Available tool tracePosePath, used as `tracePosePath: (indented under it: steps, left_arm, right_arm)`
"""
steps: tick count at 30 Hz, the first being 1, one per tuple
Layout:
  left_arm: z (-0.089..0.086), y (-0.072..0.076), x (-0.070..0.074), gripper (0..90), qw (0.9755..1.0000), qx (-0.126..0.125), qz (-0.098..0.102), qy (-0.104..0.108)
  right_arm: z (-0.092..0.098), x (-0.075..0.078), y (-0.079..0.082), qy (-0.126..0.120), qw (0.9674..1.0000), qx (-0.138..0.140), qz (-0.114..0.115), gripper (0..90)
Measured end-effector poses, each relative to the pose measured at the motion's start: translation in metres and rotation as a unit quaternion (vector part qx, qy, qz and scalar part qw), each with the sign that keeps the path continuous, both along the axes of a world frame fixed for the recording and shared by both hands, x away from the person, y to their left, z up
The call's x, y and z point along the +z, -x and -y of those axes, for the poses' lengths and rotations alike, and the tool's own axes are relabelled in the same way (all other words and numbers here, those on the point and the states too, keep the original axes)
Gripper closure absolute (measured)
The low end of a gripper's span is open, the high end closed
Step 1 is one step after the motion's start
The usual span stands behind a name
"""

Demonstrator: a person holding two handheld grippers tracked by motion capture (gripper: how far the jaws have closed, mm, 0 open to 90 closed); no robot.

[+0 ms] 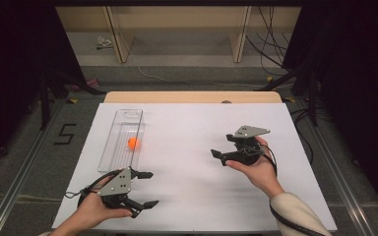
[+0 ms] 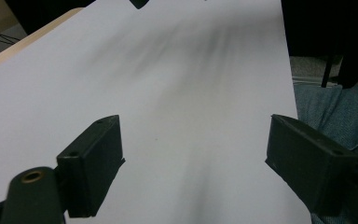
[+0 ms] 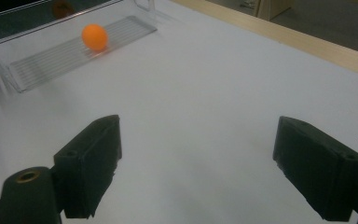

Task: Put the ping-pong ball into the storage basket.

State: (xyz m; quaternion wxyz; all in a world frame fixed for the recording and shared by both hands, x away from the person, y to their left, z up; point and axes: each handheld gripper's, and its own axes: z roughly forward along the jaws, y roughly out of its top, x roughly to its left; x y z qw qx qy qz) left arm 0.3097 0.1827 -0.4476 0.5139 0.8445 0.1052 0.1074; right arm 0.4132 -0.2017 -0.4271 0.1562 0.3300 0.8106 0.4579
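Where cables trail, white table — grey floor.

Both tongs were black with grey three-cornered screwed plates: left tongs lower left, right tongs centre right, above a cream sleeve.

The high view looks down from above; both gripper views skim the white table closely, perhaps overlapping mid-sheet.
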Motion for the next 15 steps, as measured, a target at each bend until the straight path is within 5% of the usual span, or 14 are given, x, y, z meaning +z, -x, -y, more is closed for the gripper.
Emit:
tracePosePath:
  steps: [15]
  left_arm:
    - [0.0,0.0,0.0,18.1,1.0,0.0,0.0,-0.001]
  right_arm:
    - [0.027,-0.002,0.016,-0.004,0.9998,-0.018,-0.006,16.2]
